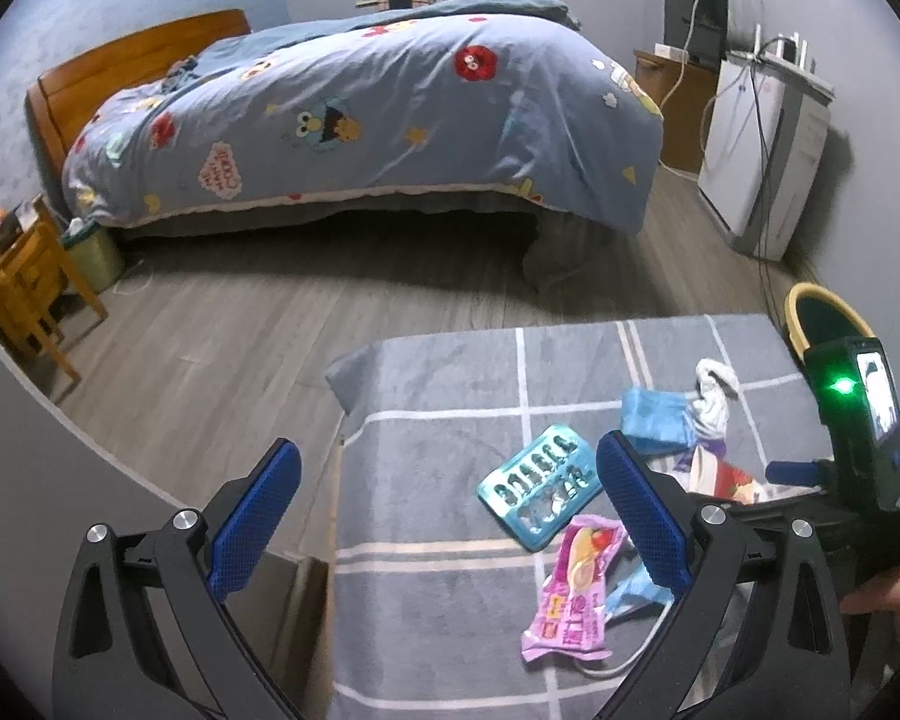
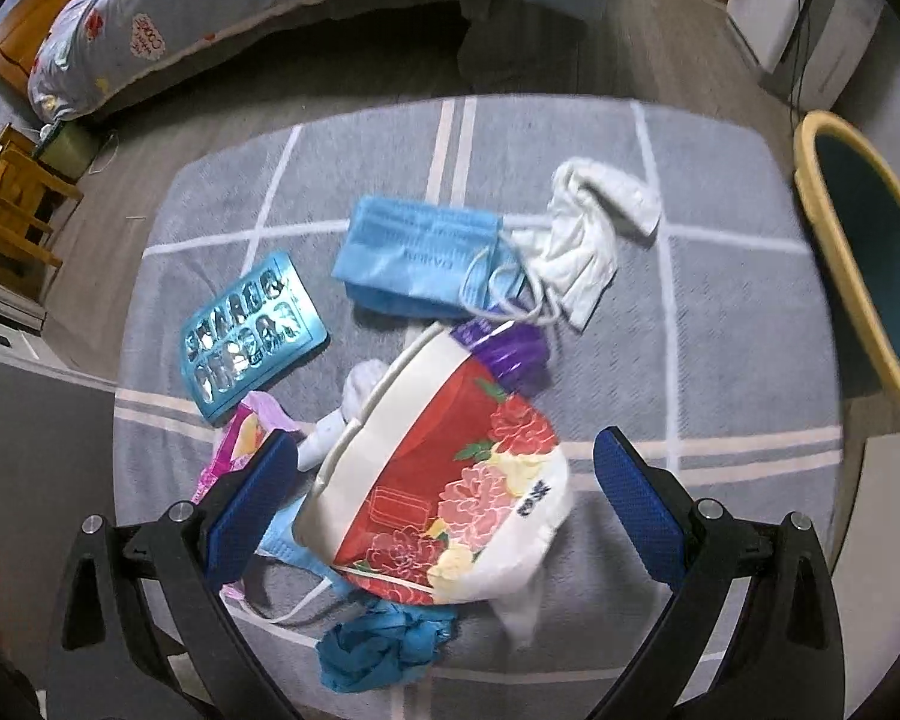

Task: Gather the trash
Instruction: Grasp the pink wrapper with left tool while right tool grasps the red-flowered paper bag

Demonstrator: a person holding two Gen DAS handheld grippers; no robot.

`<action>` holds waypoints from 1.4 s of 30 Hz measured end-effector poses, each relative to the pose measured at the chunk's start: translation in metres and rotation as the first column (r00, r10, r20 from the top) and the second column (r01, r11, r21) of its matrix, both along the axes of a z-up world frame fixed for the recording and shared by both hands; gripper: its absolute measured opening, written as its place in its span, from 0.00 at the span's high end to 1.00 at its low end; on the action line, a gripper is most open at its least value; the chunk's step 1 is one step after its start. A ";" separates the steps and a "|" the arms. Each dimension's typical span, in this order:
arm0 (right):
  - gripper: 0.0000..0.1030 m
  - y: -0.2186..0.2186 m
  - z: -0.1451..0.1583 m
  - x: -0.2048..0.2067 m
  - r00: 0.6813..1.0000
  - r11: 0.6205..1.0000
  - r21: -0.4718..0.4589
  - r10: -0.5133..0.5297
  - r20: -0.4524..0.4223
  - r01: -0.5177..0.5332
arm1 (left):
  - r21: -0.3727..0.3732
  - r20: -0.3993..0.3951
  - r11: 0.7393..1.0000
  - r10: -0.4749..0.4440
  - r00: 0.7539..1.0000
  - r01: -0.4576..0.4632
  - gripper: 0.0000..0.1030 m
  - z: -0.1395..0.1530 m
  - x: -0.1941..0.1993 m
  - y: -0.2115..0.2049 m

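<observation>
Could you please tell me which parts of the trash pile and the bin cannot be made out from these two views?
- Bin: right wrist view cuts it off at the edge; its contents are dark.
- Pink wrapper: right wrist view, mostly hidden by the right gripper finger and the floral paper bowl.
- The bowl in the left wrist view: largely behind the left gripper finger.
- Blister pack: print too small to read.

Your left wrist view looks out low and level past its fingers (image 1: 252, 516), across the grey checked counter (image 1: 438, 396) toward the bed (image 1: 360, 120). Your right wrist view tilts steeply down, close over the same counter (image 2: 720, 312). Both share the teal blister pack (image 1: 540, 486) (image 2: 252, 336), ahead of each left finger, and the yellow-rimmed bin (image 1: 810, 312) (image 2: 834, 252) far right.
</observation>
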State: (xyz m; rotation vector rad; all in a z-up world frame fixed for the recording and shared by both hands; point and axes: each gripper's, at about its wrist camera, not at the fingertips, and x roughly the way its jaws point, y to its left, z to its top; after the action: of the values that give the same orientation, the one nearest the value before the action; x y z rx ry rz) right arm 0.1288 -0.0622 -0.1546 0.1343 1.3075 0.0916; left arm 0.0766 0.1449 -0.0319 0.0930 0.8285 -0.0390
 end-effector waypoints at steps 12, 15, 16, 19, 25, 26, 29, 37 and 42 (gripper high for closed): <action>0.18 -0.009 0.009 -0.002 1.000 0.999 0.035 0.001 -0.001 -0.001 | 0.041 -0.052 0.997 -0.060 0.997 0.062 0.05 -0.015 0.001 -0.015; 0.18 -0.015 0.030 0.000 0.999 1.000 0.009 0.018 0.040 -0.018 | 0.048 -0.074 0.997 -0.052 0.996 0.056 0.05 -0.024 0.001 -0.018; 0.18 -0.018 0.039 0.002 0.998 1.000 0.009 0.028 0.052 -0.028 | 0.052 -0.081 0.998 -0.039 0.996 0.044 0.05 -0.027 0.000 -0.019; 0.18 -0.030 0.074 0.002 0.991 0.998 -0.014 0.064 0.116 -0.063 | 0.001 -0.122 1.000 0.009 0.992 -0.009 0.05 -0.039 0.004 -0.022; 0.18 -0.062 0.085 0.002 0.989 0.997 0.072 -0.007 0.148 -0.004 | -0.021 -0.173 1.000 0.008 0.985 -0.012 0.05 -0.073 0.003 -0.046; 0.18 -0.065 0.082 0.002 0.990 0.996 0.085 -0.018 0.143 0.006 | -0.031 -0.205 1.000 -0.005 0.979 -0.002 0.05 -0.083 0.003 -0.050; 0.18 -0.073 0.075 0.008 0.991 0.993 0.114 -0.038 0.130 0.024 | -0.006 -0.261 0.999 -0.047 0.964 0.047 0.07 -0.100 0.003 -0.062; 0.18 -0.078 0.069 0.019 0.990 0.986 0.160 -0.060 0.128 0.039 | 0.039 -0.393 0.987 -0.129 0.911 0.156 0.43 -0.135 0.002 -0.077; 0.18 -0.075 0.070 0.021 0.990 0.990 0.143 -0.031 0.140 0.011 | 0.039 -0.427 0.979 -0.166 0.889 0.202 0.83 -0.143 -0.001 -0.081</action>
State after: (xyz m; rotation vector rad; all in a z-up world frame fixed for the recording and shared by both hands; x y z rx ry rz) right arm 0.1502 -0.1369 -0.0842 0.2584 1.1564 0.1735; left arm 0.0757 0.0641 -0.1748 0.2479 1.2552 -0.2108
